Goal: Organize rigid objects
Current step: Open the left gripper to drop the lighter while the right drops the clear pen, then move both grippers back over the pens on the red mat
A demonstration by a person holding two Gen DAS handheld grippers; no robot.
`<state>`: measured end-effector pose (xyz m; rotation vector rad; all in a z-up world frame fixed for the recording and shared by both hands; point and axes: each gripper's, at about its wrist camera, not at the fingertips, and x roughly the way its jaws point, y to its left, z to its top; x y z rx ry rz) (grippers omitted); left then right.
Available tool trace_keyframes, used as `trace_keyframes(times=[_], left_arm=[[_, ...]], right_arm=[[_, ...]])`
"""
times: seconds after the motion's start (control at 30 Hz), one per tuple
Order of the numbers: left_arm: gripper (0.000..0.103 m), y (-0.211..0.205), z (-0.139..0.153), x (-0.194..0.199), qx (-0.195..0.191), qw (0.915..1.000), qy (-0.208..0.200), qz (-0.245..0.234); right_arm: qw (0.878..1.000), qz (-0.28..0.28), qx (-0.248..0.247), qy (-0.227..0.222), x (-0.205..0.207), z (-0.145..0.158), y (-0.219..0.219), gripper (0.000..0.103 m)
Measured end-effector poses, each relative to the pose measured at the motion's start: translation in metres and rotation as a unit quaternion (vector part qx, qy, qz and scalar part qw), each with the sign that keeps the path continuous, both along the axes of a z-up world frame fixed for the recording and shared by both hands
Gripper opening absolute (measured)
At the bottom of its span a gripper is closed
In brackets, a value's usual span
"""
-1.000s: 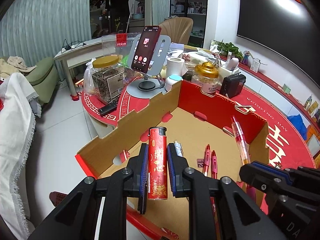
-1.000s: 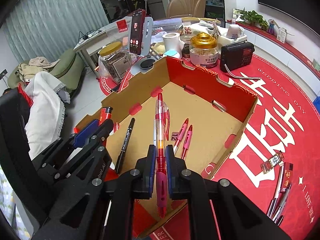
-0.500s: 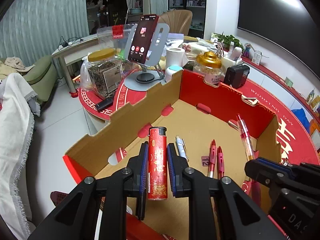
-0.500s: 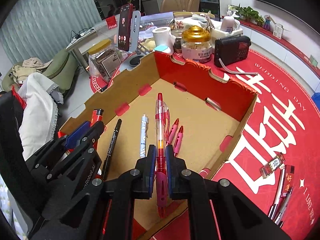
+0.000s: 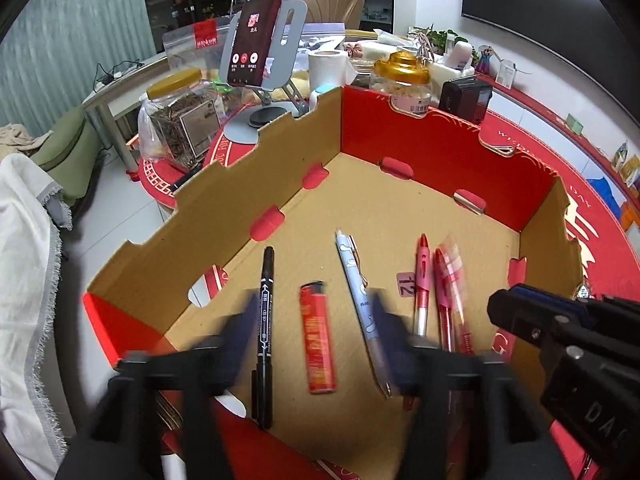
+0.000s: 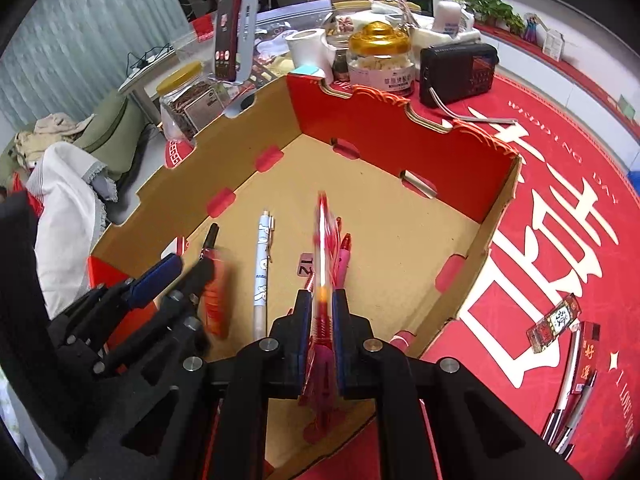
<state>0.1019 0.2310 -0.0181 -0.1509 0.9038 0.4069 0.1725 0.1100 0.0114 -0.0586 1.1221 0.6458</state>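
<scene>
The red lighter (image 5: 317,338) is seen lying flat on the floor of the cardboard box (image 5: 404,148), between the opening jaws of the left gripper (image 5: 316,320), untouched, its long axis running along the fingers, black cap away. A red pen (image 6: 322,264) is clamped in the right gripper (image 6: 321,336), tip pointed forward

My left gripper (image 5: 314,332) is matte black plastic, its two fingers (image 5: 244,320) faced with dark blue pads and smeared by blur in its own camera. My right gripper (image 6: 322,332) is the same build: black angular arms, blue-lined fingers (image 6: 304,320), and round silver screw heads on each arm. Seen from the left camera, the right gripper's black body carries pale embossed letters, cut off at the frame edge.
</scene>
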Motion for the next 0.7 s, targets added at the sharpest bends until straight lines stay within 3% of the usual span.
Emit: trace_keyframes(times=[0.03, 0.1, 0.17, 0.23, 0.37, 0.57, 0.7], left_arm=[[0.074, 0.001, 0.001, -0.002, 0.0, 1.0, -0.003, 0.007], [0.081, 0.006, 0.001, -0.004, -0.013, 0.9998, -0.001, 0.013], [0.082, 0.006, -0.001, -0.007, -0.021, 0.9997, 0.005, 0.01], [0.086, 0.003, 0.0, -0.009, -0.009, 0.9998, 0.009, 0.014], [0.103, -0.005, 0.002, -0.013, -0.014, 0.9997, 0.021, -0.002], [0.103, -0.026, 0.021, -0.041, -0.011, 0.9999, -0.003, 0.0], [0.103, -0.057, 0.039, -0.062, -0.019, 0.9991, -0.027, -0.025]], right_arm=[[1.0, -0.004, -0.004, 0.002, 0.001, 0.0, -0.002, 0.021], [1.0, -0.017, -0.007, -0.005, 0.003, 0.003, -0.009, 0.048], [0.999, -0.006, 0.037, 0.0, 0.002, 0.01, -0.016, 0.086], [0.999, -0.004, 0.053, -0.011, -0.003, 0.021, -0.019, 0.097], [0.999, -0.008, 0.046, -0.026, -0.014, 0.032, -0.03, 0.1], [0.995, -0.077, 0.068, -0.009, -0.035, 0.03, -0.109, 0.1], [0.987, -0.153, 0.046, -0.009, -0.063, 0.012, -0.18, 0.1]])
